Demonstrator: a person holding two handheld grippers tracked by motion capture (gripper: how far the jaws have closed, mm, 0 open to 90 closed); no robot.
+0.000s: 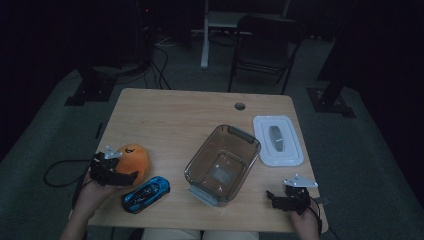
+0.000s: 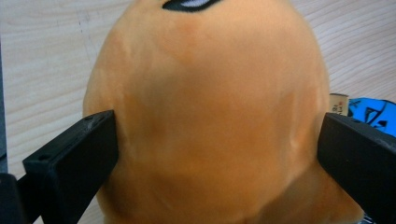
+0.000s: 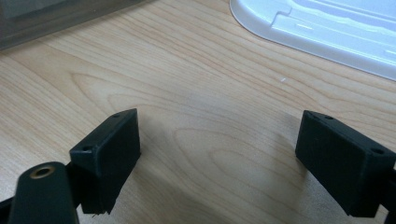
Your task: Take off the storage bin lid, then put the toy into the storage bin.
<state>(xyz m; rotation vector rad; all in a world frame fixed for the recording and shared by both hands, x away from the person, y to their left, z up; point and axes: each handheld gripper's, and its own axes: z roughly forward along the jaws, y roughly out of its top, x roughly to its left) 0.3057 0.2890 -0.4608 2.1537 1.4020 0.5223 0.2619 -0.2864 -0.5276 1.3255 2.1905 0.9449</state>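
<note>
Left gripper (image 1: 111,169): jaws bracket orange plush toy (image 2: 210,116), contact unclear; high view adds blue car (image 1: 146,193) beside toy; right gripper (image 3: 219,154): jaws apart, empty.

The far left half of the wooden table (image 1: 170,112) lies bare, giving open passage toward the clear plastic container (image 1: 223,162). Near the front edge the blue toy car (image 1: 146,193) sits just beside the orange plush toy (image 1: 134,159), narrowing the way there. The white lid (image 1: 278,140) lies just right of the container. Bare wood spreads ahead of the right gripper (image 1: 280,198), between container and lid.
</note>
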